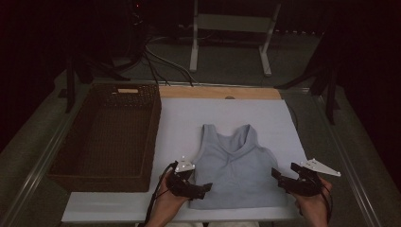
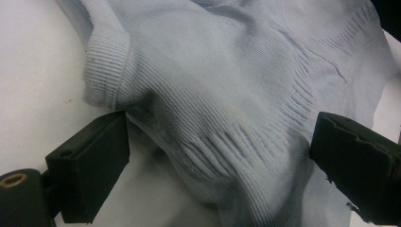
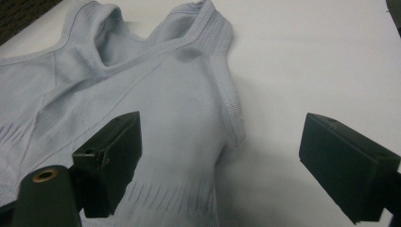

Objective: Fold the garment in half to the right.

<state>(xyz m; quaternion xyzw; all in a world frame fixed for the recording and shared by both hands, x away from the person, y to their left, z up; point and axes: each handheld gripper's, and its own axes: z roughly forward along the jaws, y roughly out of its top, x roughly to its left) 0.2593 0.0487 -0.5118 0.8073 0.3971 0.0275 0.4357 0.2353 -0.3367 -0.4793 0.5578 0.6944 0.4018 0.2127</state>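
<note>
Two tools gape wide: left tool, right tool straddling ribbed pale-blue knit top.

So it's a pale blue-grey sleeveless knit tank top, ribbed fabric, laid out pretty flat on the table with its V-neck and two shoulder straps pointing away from the person and its hem along the near edge. It sits a bit right of the middle. It isn't perfectly smooth: in the left gripper view the cloth bunches into a soft fold near a thick ribbed hem corner, and tight pleat-like ridges run across it. In the right gripper view you can see the armhole edge with a ribbed band, slightly lifted off the surface and casting a shadow.
</note>
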